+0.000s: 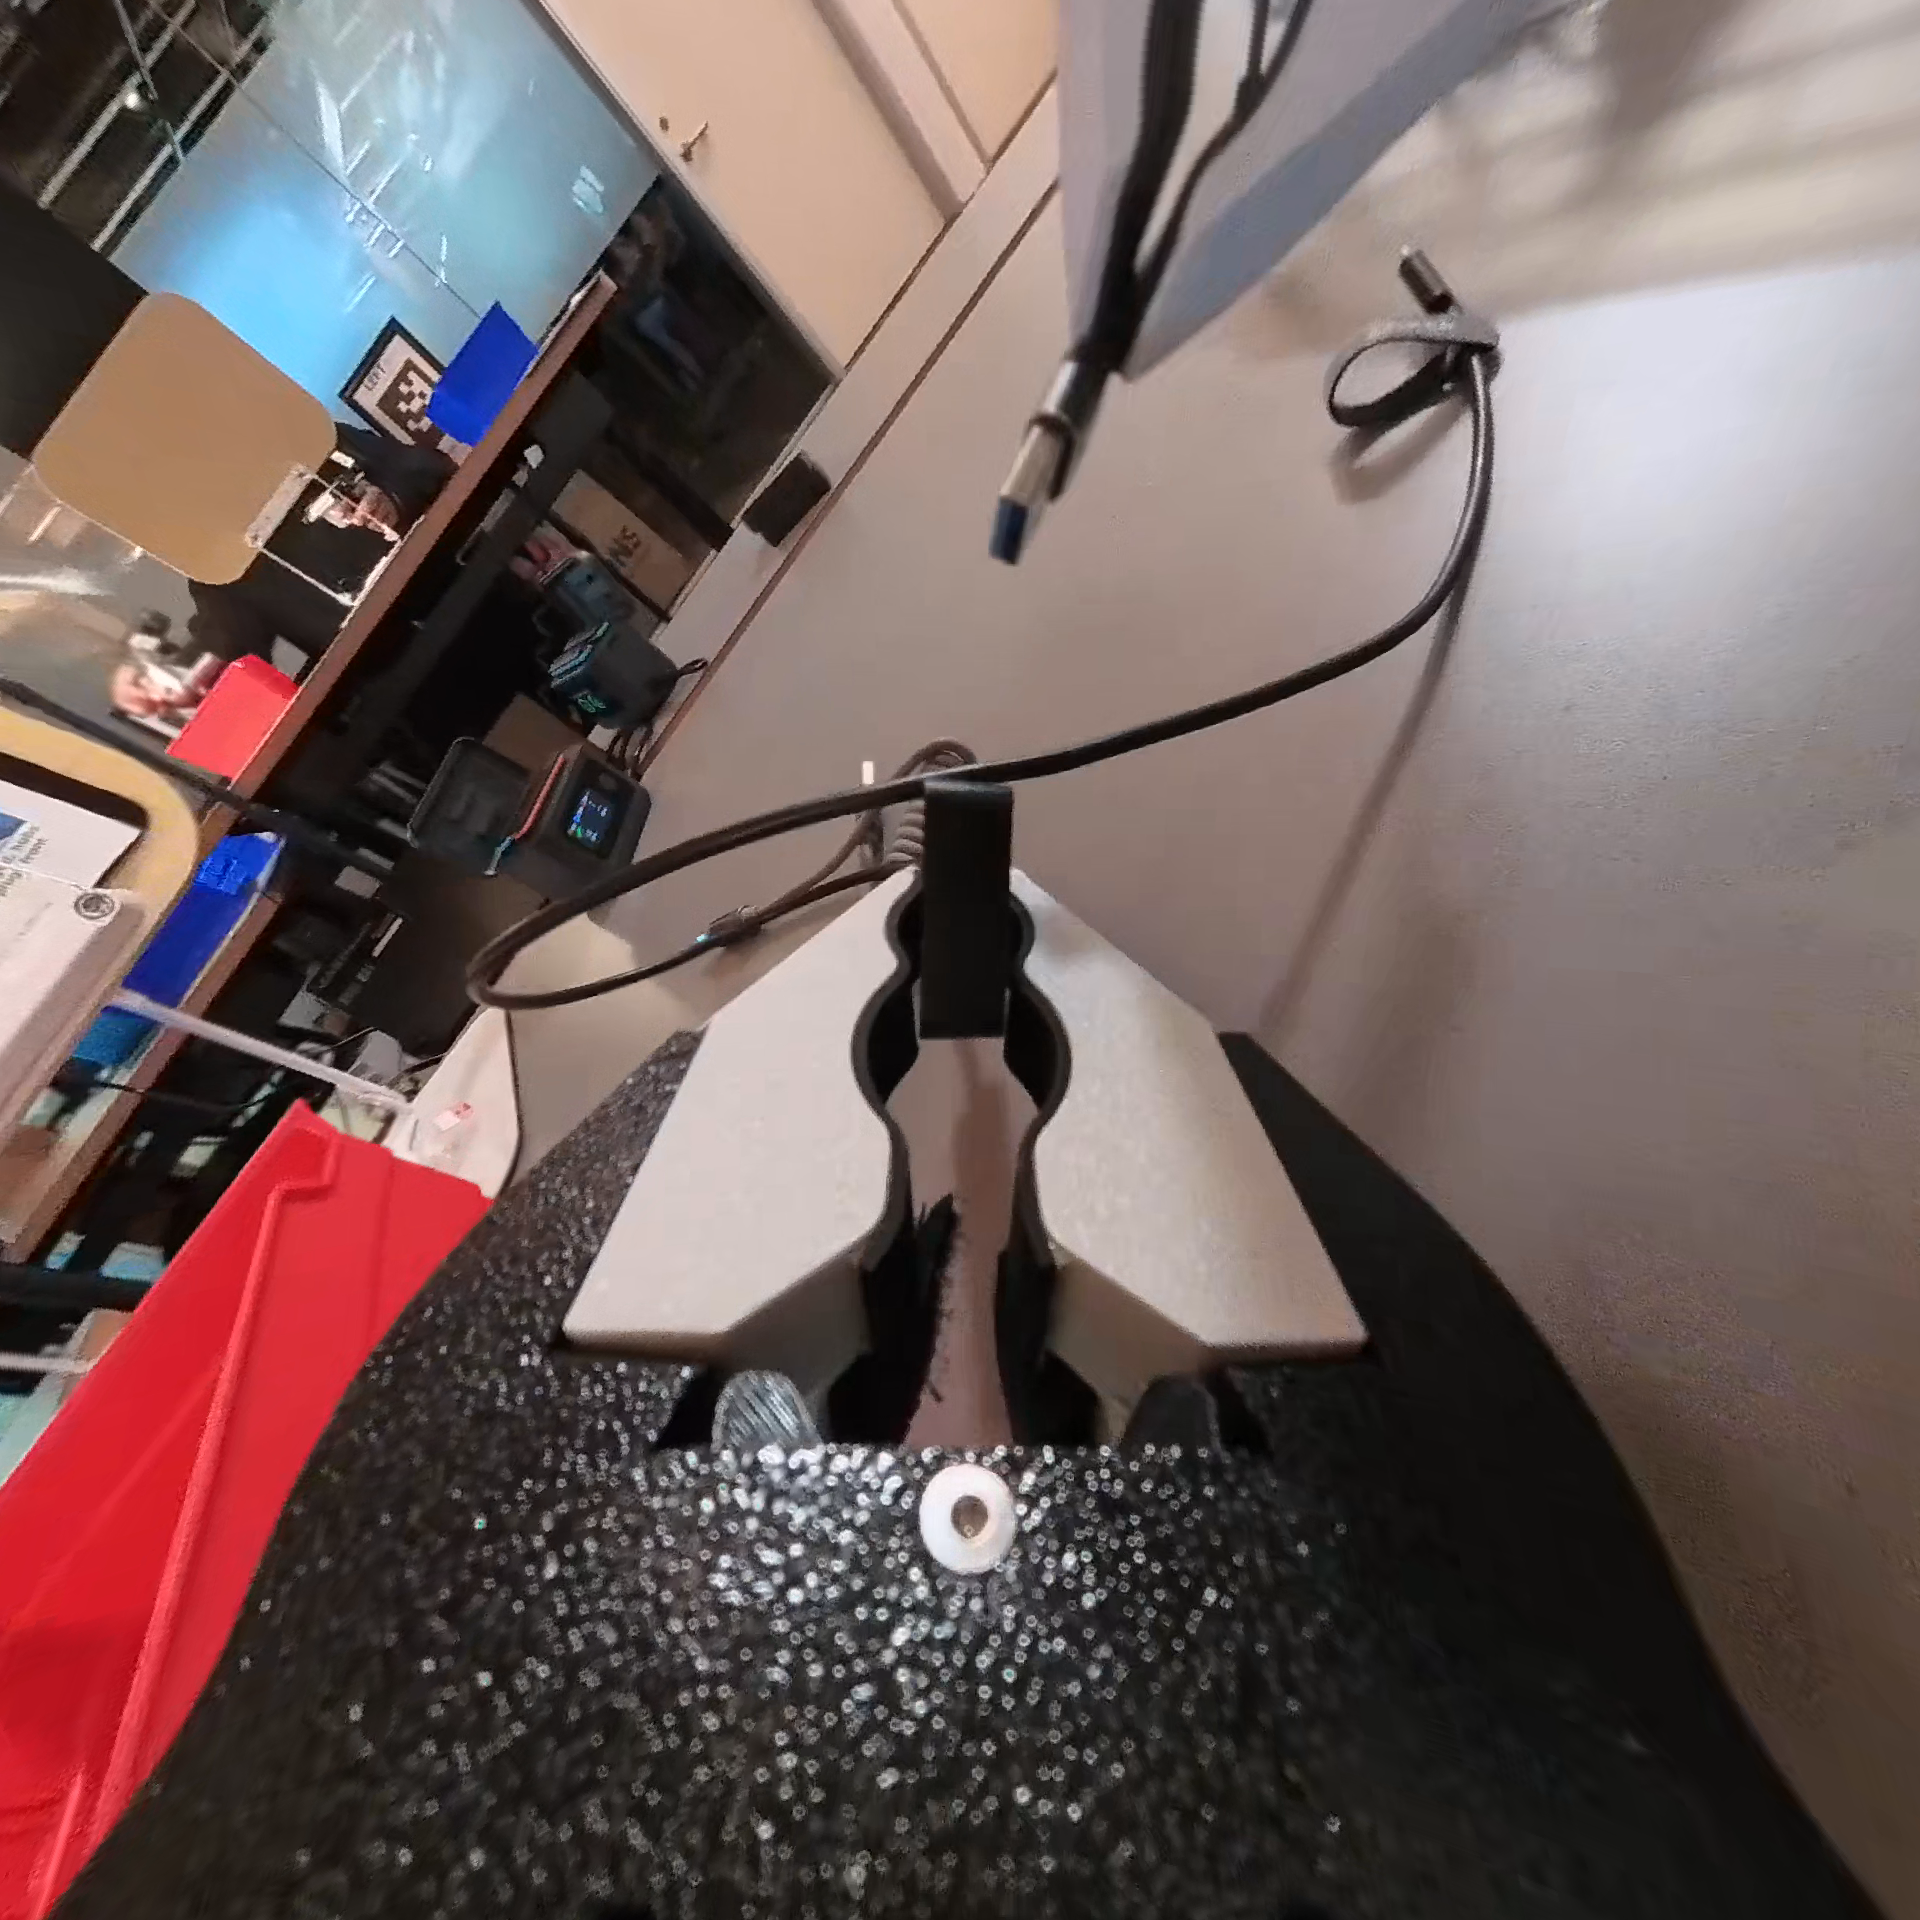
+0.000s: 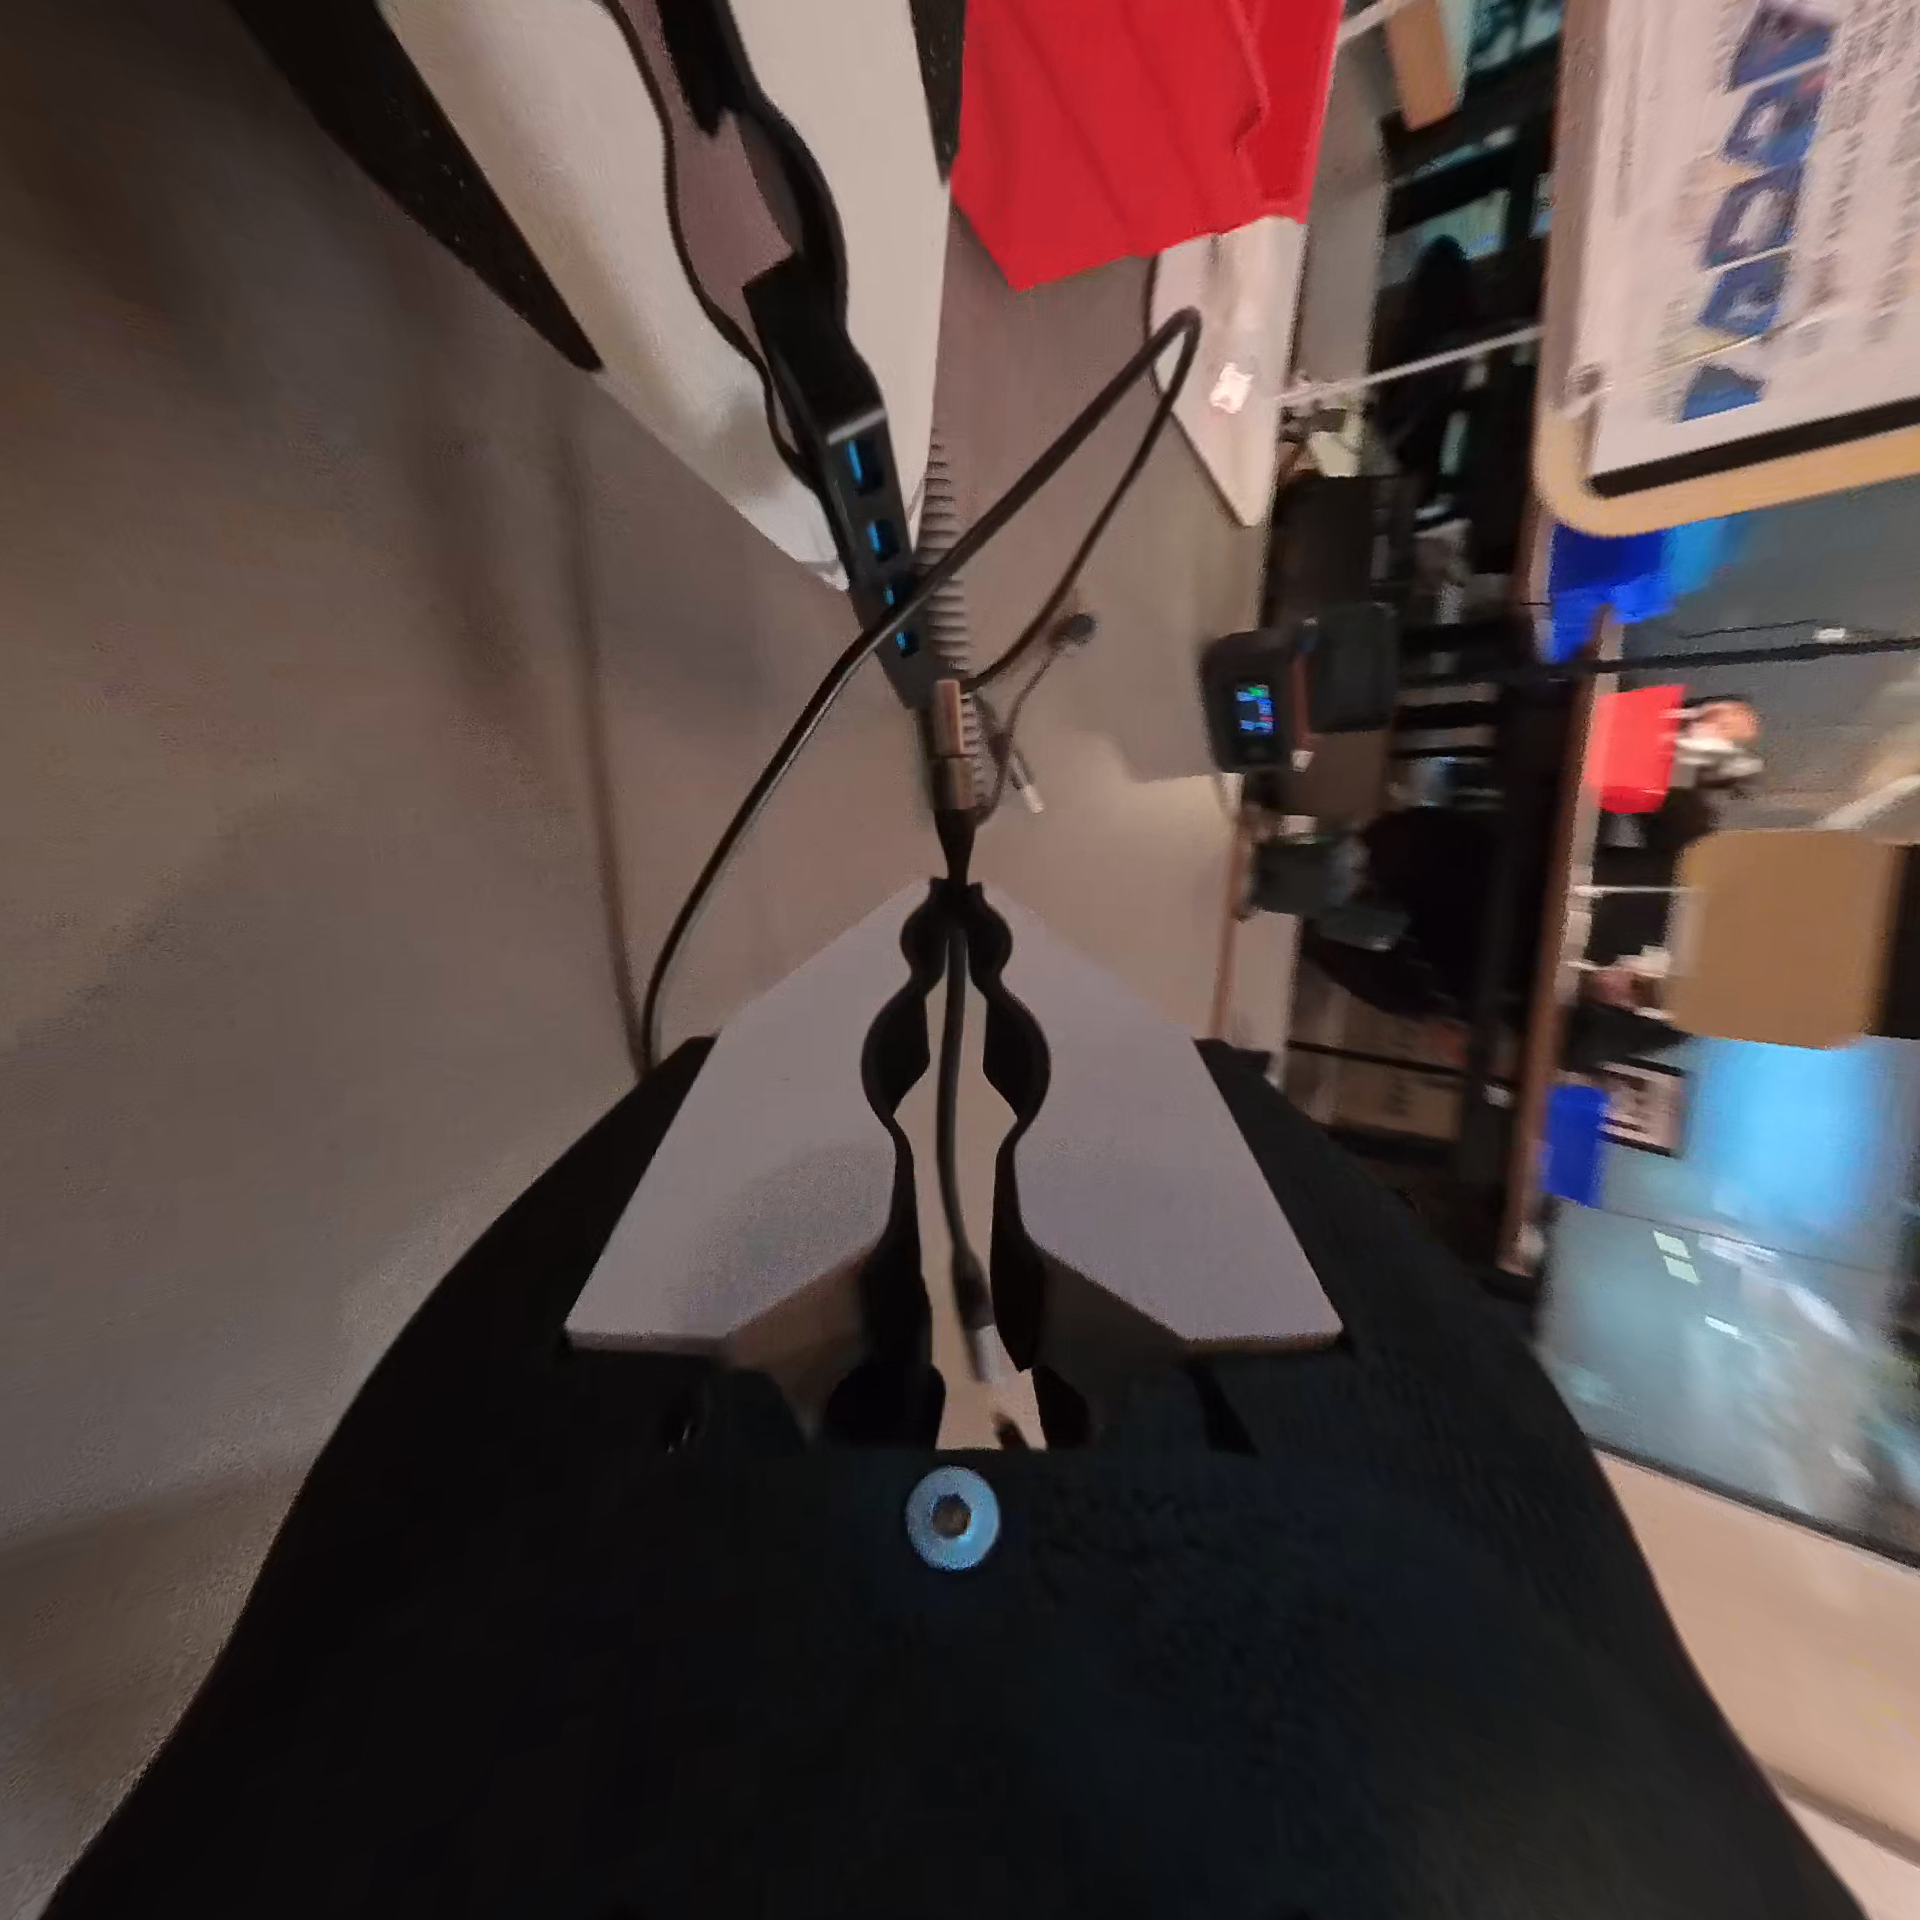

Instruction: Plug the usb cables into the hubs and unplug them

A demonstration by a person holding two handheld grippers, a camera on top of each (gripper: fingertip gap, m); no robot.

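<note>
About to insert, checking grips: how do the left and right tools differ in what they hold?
The left tool is shut on the black hub; the right tool is shut on a thin cable just behind its plug. The hub sticks out past the left fingertips; the cable trails back between the right fingers. Both tools are shut.

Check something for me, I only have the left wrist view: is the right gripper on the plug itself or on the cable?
Observer: On the cable. The right gripper is shut on the black cable just behind the USB plug.
Operator: The hub is end-on for me. Any ports free?
Observer: Four blue ports show along the hub, and all are empty.
Operator: Where does that cable end?
Observer: In a small connector lying back between the right gripper's fingers.
</note>
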